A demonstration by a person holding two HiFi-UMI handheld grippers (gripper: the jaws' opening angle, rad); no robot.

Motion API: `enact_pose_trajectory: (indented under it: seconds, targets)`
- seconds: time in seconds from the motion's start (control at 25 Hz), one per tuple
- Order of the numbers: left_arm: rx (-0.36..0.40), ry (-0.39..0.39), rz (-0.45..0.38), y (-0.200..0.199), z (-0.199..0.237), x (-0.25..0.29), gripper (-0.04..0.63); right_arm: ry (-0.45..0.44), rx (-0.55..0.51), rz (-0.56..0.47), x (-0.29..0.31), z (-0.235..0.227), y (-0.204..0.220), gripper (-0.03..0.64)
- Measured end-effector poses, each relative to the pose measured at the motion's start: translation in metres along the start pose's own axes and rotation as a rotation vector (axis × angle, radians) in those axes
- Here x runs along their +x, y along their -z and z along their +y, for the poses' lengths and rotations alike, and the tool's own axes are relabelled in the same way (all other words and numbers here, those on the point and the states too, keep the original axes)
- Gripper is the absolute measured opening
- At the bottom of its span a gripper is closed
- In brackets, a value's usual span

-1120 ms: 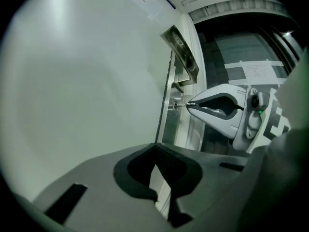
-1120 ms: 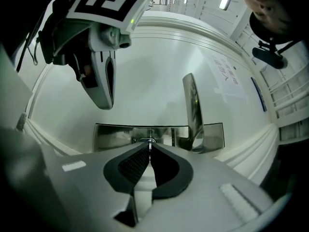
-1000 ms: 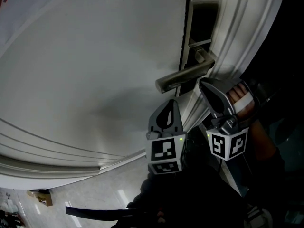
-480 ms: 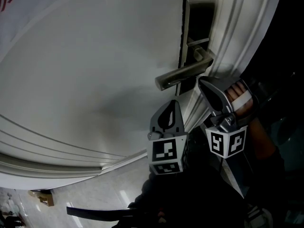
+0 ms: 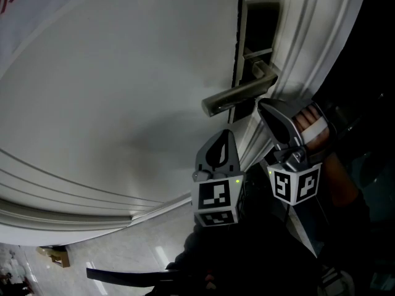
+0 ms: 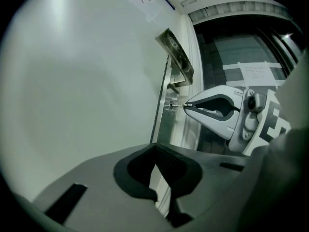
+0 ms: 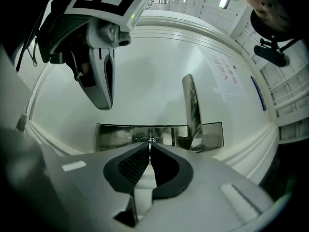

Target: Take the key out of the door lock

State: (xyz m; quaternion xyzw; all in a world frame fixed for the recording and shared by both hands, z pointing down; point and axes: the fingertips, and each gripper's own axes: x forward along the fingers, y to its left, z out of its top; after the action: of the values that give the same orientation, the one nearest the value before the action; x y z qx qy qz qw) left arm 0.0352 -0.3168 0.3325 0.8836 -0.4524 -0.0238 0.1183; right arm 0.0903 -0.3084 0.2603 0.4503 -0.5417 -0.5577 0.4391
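A thin metal key (image 6: pixel 176 107) sticks out of the keyhole in the steel lock plate (image 5: pixel 259 29), just below the lever handle (image 5: pixel 237 97). My right gripper (image 6: pixel 185 106) is shut on the key's outer end. In the right gripper view its pads (image 7: pixel 149 146) meet around the key (image 7: pixel 150 141) in front of the lock plate (image 7: pixel 116 135). My left gripper (image 5: pixel 220 133) hovers beside it, shut with nothing held, off the white door (image 5: pixel 123 91). In the head view the key is hidden behind the right gripper (image 5: pixel 261 107).
The door frame mouldings (image 5: pixel 315 48) run along the right of the lock. The handle (image 7: pixel 189 105) juts out just right of the key. A person's hand (image 5: pixel 311 125) holds the right gripper. Pale floor tiles (image 5: pixel 123 258) show below the door.
Almost nothing: the head view shifted slightly. Both grippers hold their places, the right one still closed on the key in the lock.
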Motion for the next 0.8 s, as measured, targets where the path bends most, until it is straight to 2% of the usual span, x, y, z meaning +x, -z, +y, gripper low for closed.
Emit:
enact_pose_trajectory:
  seconds: [0.8]
  targets:
    - [0.002, 0.007, 0.0, -0.0004, -0.0022, 0.0019, 0.0, -0.002, 0.003, -0.002, -0.0022, 0.0002, 0.0001, 0.012]
